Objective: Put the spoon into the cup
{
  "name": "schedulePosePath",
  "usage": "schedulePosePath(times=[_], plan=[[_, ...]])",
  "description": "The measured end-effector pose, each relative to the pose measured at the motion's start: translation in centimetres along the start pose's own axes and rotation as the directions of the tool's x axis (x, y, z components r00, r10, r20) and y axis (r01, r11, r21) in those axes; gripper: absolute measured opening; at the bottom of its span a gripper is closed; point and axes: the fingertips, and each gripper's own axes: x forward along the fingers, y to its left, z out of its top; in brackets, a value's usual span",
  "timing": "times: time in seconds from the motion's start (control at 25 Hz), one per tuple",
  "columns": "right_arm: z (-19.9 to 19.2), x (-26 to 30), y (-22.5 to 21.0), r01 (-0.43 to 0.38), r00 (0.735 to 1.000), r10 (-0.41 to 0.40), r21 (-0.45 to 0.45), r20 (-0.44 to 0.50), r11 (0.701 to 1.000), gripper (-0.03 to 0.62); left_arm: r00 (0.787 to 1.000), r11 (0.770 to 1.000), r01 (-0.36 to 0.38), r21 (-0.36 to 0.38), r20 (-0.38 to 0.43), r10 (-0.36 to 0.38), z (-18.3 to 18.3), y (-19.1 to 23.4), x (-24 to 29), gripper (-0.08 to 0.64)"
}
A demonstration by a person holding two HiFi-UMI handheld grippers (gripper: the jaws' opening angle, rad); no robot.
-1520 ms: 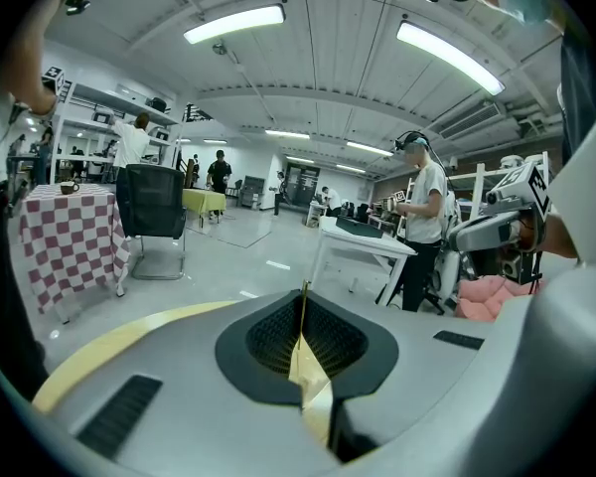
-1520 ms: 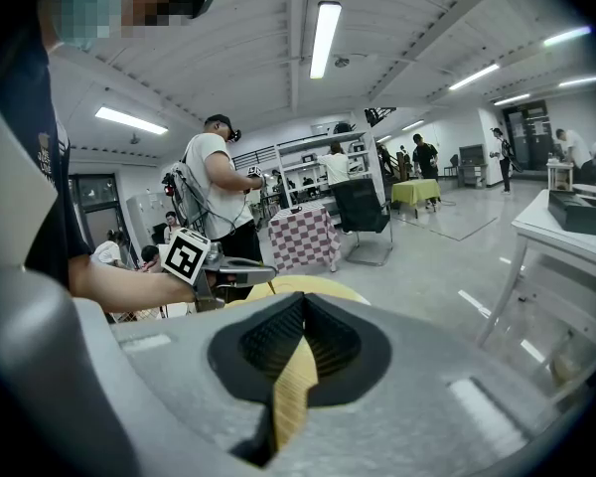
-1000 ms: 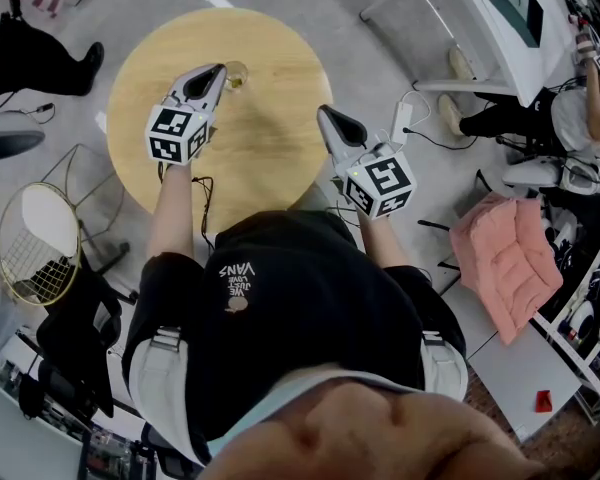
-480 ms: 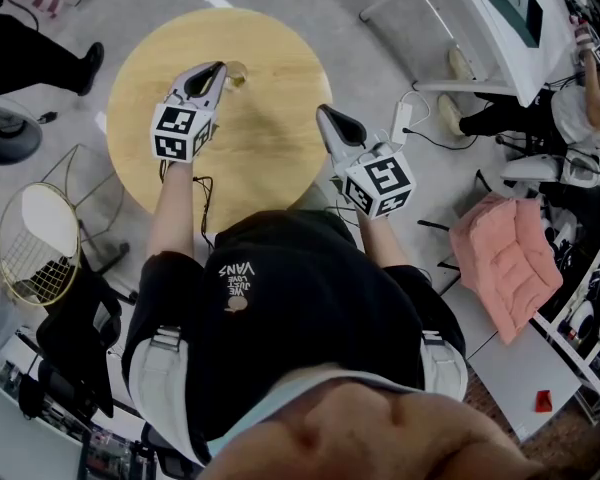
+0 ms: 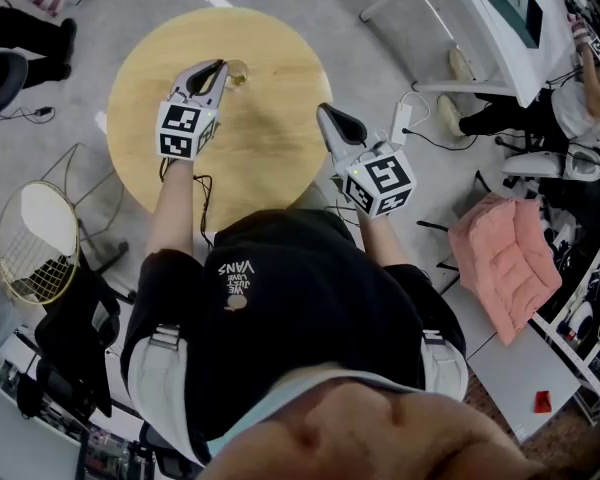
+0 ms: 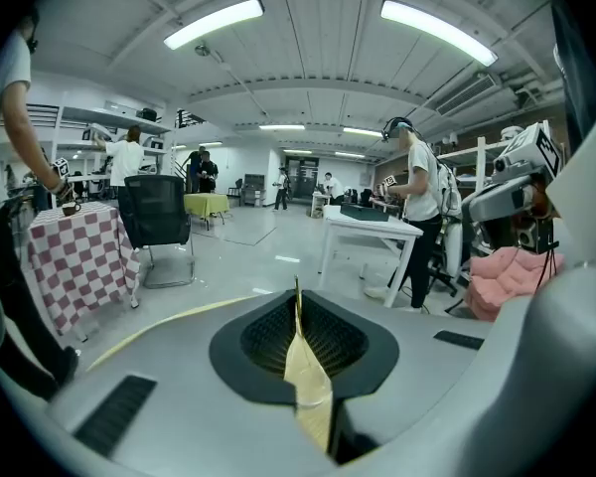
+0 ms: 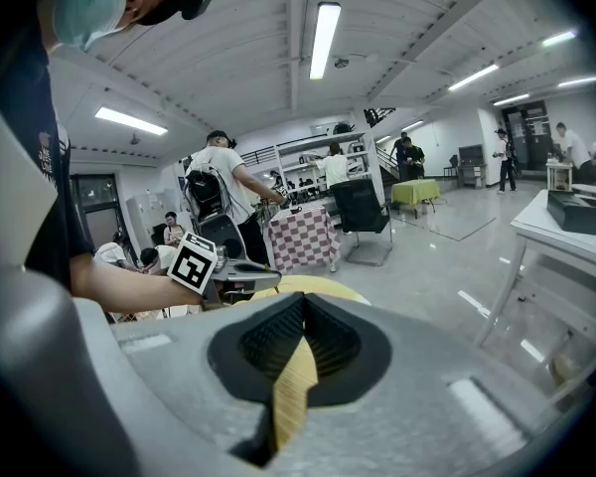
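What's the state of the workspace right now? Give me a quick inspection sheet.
Surface: round wooden table.
Job's things: cup close to the tip of the left gripper; spoon not seen.
Clutter: nothing seen on the table.
Grippers: left over the table, right gripper at its right edge; both with jaws together, holding nothing.
Cables: white adapter with cable on the floor.
Surroundings: pink cushion, round wire frame, people nearby.
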Motion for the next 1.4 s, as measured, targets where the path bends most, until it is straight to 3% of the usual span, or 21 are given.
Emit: schedulePosePath(times=[0.12,0.24,1.4], plan=[[-0.1,0.0,0.0,0.001,1.0,-0.001,0.0,-0.002,1.0,-0.002,1.0,1.0,0.0,-0.004,0.004,0.0,-0.1,0.0,0.0,0.015],[-0.1,-0.1,0.3,-0.001,1.0,0.001,-0.001,0.001,1.0,-0.002,1.0,1.0,0.0,-0.019,0.003,0.0,-0.2,0.0,-0.1,0.064],[0.6,-1.3,1.5,-0.005,1.0,0.005,-0.018,0.027,1.0,-0.002,1.0,0.998,-0.001,-0.058,0.031,0.002,0.0,-0.4,-2.6,0.064]])
